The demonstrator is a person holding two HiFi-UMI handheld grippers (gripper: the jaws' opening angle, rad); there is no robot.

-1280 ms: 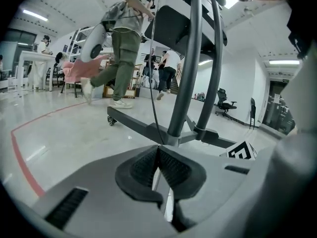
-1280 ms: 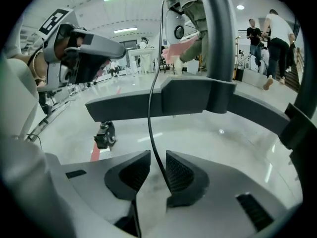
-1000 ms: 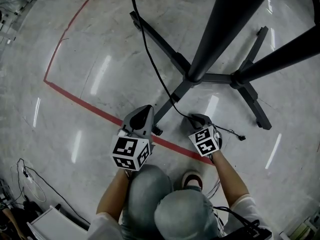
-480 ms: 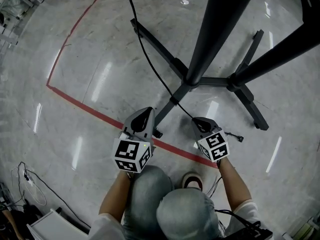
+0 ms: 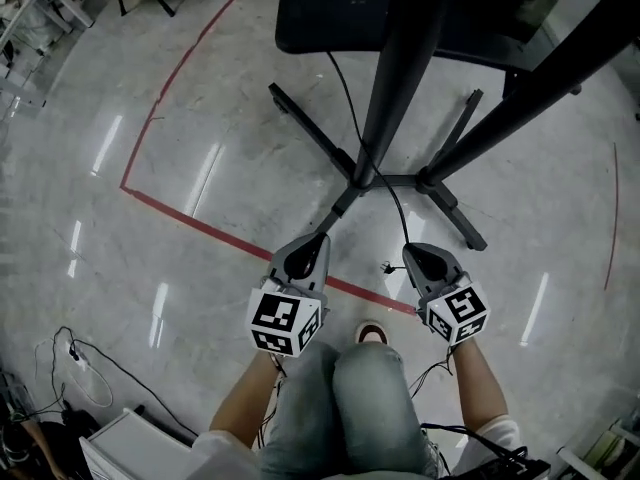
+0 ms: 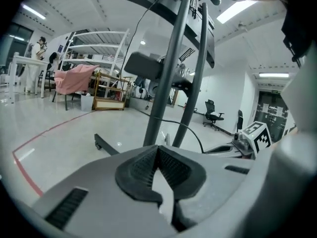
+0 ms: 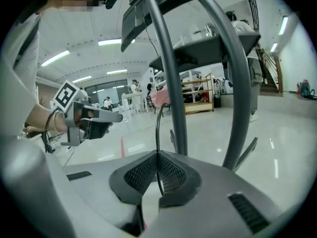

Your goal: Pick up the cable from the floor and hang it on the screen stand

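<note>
The black cable runs down from the dark screen, past the screen stand's pole, into my right gripper. That gripper is shut on the cable. In the right gripper view the cable rises in a curve out of the closed pads. Its small loose end dangles beside the gripper. My left gripper is level with it to the left, shut with nothing in it, its pads pressed together. Each gripper shows in the other's view: left gripper, right gripper.
The stand's cross-shaped base legs spread over the glossy floor ahead. A second dark pole slants at the right. Red tape crosses the floor. Loose wires and a white box lie at the lower left.
The view has risen and both grippers have come up from the floor. The right gripper has lifted the cable with it, and the cable's loose end has left the floor.
</note>
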